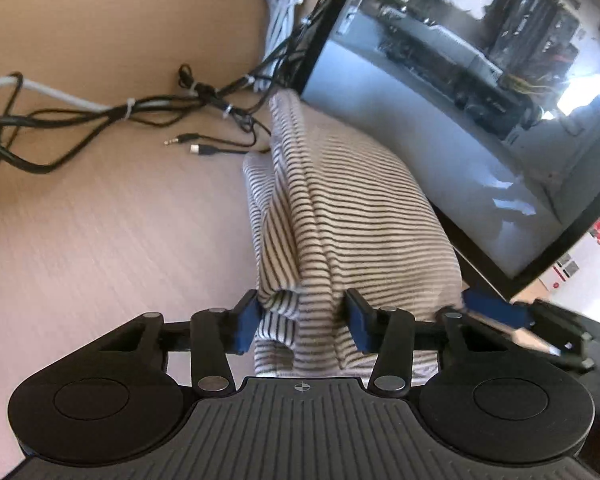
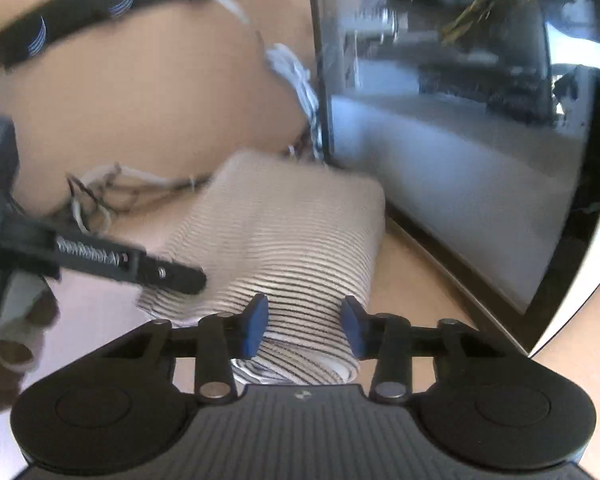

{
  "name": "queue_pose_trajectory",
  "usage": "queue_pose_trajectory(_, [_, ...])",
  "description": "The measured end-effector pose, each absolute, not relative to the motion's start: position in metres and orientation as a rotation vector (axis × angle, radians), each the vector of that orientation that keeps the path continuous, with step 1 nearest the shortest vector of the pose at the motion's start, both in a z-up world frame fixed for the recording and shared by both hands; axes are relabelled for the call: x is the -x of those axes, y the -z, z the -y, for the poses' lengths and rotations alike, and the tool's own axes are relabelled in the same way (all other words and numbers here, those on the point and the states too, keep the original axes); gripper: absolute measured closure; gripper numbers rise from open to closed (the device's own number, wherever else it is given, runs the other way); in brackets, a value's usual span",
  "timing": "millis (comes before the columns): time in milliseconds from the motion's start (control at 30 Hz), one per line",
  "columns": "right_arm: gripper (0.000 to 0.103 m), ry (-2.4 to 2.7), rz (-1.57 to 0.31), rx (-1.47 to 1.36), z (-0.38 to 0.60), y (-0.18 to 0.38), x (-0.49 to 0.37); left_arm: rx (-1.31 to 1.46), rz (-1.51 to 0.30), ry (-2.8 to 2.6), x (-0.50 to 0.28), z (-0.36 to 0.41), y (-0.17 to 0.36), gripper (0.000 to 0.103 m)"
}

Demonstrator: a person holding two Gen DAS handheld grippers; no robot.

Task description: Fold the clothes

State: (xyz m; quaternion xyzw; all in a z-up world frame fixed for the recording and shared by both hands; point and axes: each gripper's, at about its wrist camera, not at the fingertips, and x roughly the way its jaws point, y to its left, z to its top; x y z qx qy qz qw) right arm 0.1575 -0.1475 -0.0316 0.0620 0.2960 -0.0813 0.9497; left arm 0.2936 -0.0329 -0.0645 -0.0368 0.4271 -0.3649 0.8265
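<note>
A folded cream garment with thin dark stripes [image 1: 340,200] lies on the wooden table [image 1: 100,220], its far end against a computer case. My left gripper [image 1: 302,320] sits at the garment's near edge. Its blue pads [image 1: 246,322] stand apart with a bunched fold between them, touching both. In the right wrist view my right gripper [image 2: 305,330] hovers open over the near right corner of the same garment [image 2: 292,232]. The cloth runs under and between its pads. A blue finger of the right gripper [image 1: 496,308] shows blurred at the left view's right edge.
A computer case with a glass side panel [image 1: 460,100] stands right of the garment. Black and white cables [image 1: 100,112] sprawl at the back left, with a white cable coil [image 1: 280,0] behind. A hand [image 2: 16,332] and a black bar of the left gripper [image 2: 100,260] cross the right view's left side.
</note>
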Motion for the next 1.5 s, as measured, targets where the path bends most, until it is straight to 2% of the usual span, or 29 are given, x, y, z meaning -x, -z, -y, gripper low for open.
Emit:
queue_pose_trajectory(133, [0.058,0.162,-0.637,-0.091,0.157,0.031,-0.178,0.064,-0.883,0.757,-0.295,0.039,0.067,0.046])
queue_pose_trajectory(167, [0.051,0.163,-0.646,-0.093,0.159,0.031,-0.179,0.074,-0.884,0.749,-0.293,0.037,0.067,0.046])
queue_pose_trajectory(333, [0.046,0.199,-0.659,-0.163,0.163,0.031,-0.161,0.043,-0.844,0.666,-0.261,0.022,0.058,0.045])
queue_pose_trajectory(400, [0.04,0.211,-0.659,-0.181,0.159,0.03,-0.148,0.003,-0.81,0.62,-0.242,0.015,0.053,0.038])
queue_pose_trajectory(467, [0.013,0.214,-0.652,-0.195,0.146,0.03,-0.132,-0.062,-0.759,0.578,-0.219,0.007,0.048,0.031])
queue_pose_trajectory(533, [0.0,0.22,-0.637,-0.219,0.13,0.032,-0.112,-0.102,-0.716,0.552,-0.196,-0.004,0.046,0.011])
queue_pose_trajectory(567, [0.0,0.228,-0.634,-0.229,0.122,0.034,-0.103,-0.105,-0.707,0.549,-0.185,-0.01,0.047,0.006])
queue_pose_trajectory(800, [0.0,0.37,-0.71,-0.307,0.08,0.049,-0.06,-0.095,-0.83,0.459,-0.145,-0.033,0.07,0.0])
queue_pose_trajectory(967, [0.0,0.484,-0.772,-0.248,0.066,0.061,-0.049,-0.192,-0.801,0.426,-0.135,-0.032,0.075,0.0])
queue_pose_trajectory(1200, [0.0,0.549,-0.681,-0.21,0.059,0.07,-0.042,-0.188,-0.74,0.436,-0.131,-0.035,0.079,0.0])
queue_pose_trajectory(1500, [0.0,0.571,-0.683,-0.217,0.063,0.07,-0.048,-0.187,-0.738,0.441,-0.131,-0.036,0.079,0.0])
